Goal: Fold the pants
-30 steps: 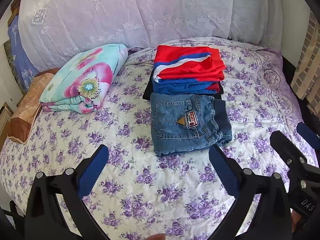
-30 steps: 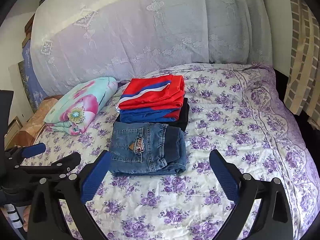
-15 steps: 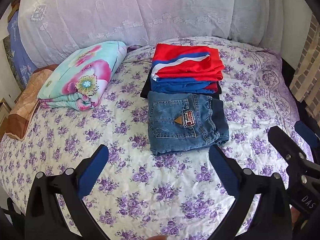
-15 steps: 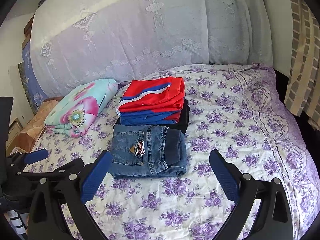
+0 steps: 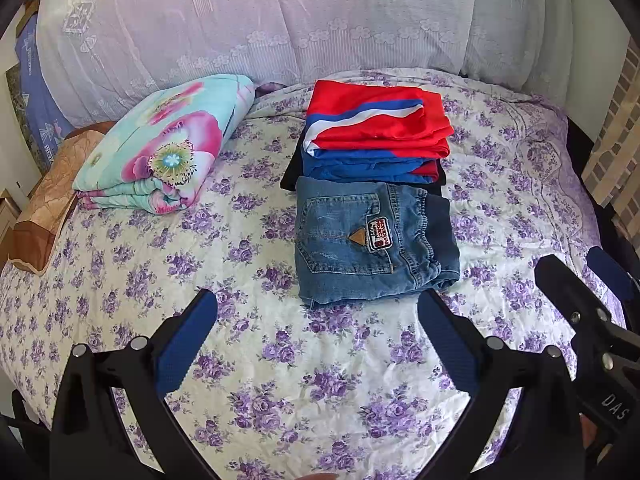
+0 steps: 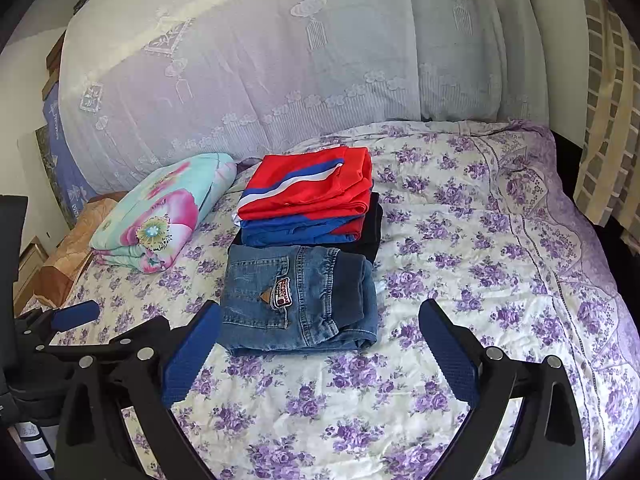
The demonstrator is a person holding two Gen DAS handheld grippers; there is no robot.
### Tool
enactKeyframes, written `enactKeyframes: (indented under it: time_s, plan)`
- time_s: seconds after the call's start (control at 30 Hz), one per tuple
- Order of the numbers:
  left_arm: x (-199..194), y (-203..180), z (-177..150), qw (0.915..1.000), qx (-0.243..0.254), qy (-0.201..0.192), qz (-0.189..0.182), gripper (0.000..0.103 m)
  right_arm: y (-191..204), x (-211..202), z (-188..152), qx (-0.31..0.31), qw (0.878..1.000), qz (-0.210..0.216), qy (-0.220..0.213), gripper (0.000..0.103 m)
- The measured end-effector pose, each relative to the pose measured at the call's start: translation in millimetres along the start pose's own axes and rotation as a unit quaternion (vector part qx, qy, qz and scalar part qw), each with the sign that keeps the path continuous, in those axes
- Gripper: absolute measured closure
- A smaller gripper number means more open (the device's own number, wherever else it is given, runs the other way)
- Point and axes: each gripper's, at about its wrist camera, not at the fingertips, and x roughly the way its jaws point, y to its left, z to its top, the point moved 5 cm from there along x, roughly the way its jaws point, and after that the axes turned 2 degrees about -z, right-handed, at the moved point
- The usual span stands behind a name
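A folded pair of blue jeans (image 5: pixel 372 240) with a red-and-white patch lies flat on the floral bedspread; it also shows in the right wrist view (image 6: pixel 298 300). My left gripper (image 5: pixel 318 312) is open and empty, hovering above the bed just short of the jeans' near edge. My right gripper (image 6: pixel 320 320) is open and empty, near the jeans' front edge. The right gripper's fingers (image 5: pixel 568 280) show at the right of the left wrist view, and the left gripper's fingers (image 6: pixel 76 316) show at the left of the right wrist view.
Behind the jeans lies a stack of folded red, white and blue clothes (image 5: pixel 376 136) on a dark garment. A folded floral blanket (image 5: pixel 164 152) lies at the left, a brown pillow (image 5: pixel 48 200) beyond it. A lilac lace-covered headboard (image 5: pixel 280 20) stands behind. The bedspread (image 5: pixel 280 360) stretches forward.
Both grippers have drawn back and risen slightly; the jeans and the clothes stack sit a little farther up in both views. Nothing on the bed has moved.
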Motion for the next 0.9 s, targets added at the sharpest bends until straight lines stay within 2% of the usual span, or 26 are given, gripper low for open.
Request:
enactKeyframes:
  time_s: [0.6, 0.73, 0.9]
  plan:
    - [1.3, -2.2, 0.5, 1.0, 0.0, 0.002, 0.0, 0.005, -1.1, 0.9, -1.1, 0.001, 1.0, 0.001, 0.001, 0.004]
    - [-2.5, -5.7, 0.3, 0.9998, 0.007, -0.017, 0.001, 0.005, -2.3, 0.7, -2.4, 0.007, 1.0, 0.002, 0.0, 0.004]
    - [-2.5, -8.9, -0.3, 0.9998, 0.011, -0.017, -0.001, 0.005, -4.6, 0.6, -4.0, 0.017, 1.0, 0.002, 0.001, 0.004]
